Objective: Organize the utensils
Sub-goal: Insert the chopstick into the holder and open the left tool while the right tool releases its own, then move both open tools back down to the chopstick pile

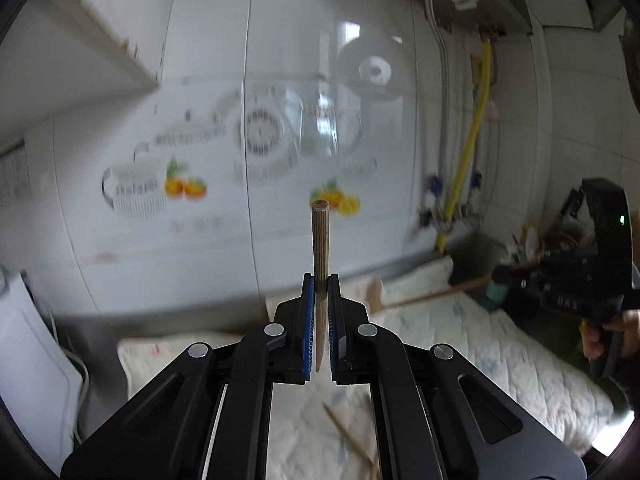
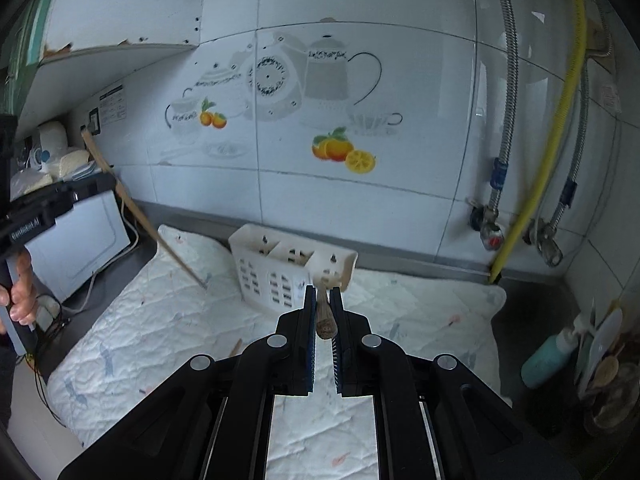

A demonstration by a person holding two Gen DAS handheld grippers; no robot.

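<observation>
A white quilted mat (image 2: 168, 320) covers the counter. My left gripper (image 1: 321, 280) pinches one chopstick (image 1: 320, 248), my right gripper (image 2: 322, 292) another stick (image 2: 325, 320). The basket (image 2: 292, 264) sits at twelve o'clock; I should aim tips down carefully.

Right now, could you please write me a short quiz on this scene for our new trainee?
1. True or false: the left gripper is shut on a wooden stick.
2. How many compartments does the white utensil holder show? A) two B) three C) five
3. Fill in: the utensil holder rests on a white quilted ____.

Key:
1. True; the right gripper is also shut on a wooden handle.
2. B, three.
3. Mat.
</observation>
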